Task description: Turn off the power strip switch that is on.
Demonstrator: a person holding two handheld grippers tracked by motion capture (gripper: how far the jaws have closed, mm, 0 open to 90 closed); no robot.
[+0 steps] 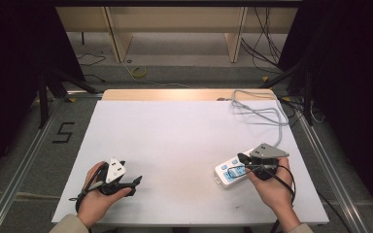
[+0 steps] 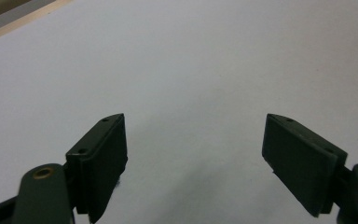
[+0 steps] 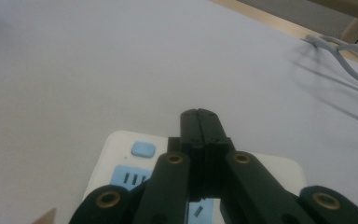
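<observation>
A white power strip [image 1: 227, 171] with blue sockets lies at the right front of the white table [image 1: 175, 141]. My right gripper [image 1: 242, 158] hovers just over the strip, its jaws pressed together with nothing between them. In the right gripper view the shut gripper [image 3: 199, 115] points across the power strip [image 3: 121, 142], past a blue button [image 3: 143, 149]. My left gripper [image 1: 135, 185] rests low at the left front of the table. In the left gripper view this gripper [image 2: 196, 158] stands wide open over bare white surface.
The strip's grey cable [image 1: 260, 114] loops across the table's far right corner and shows as the cable [image 3: 342, 51] in the right gripper view. A bare wooden strip [image 1: 184, 94] edges the table's far side. Black stands [image 1: 42, 92] flank the table on the floor.
</observation>
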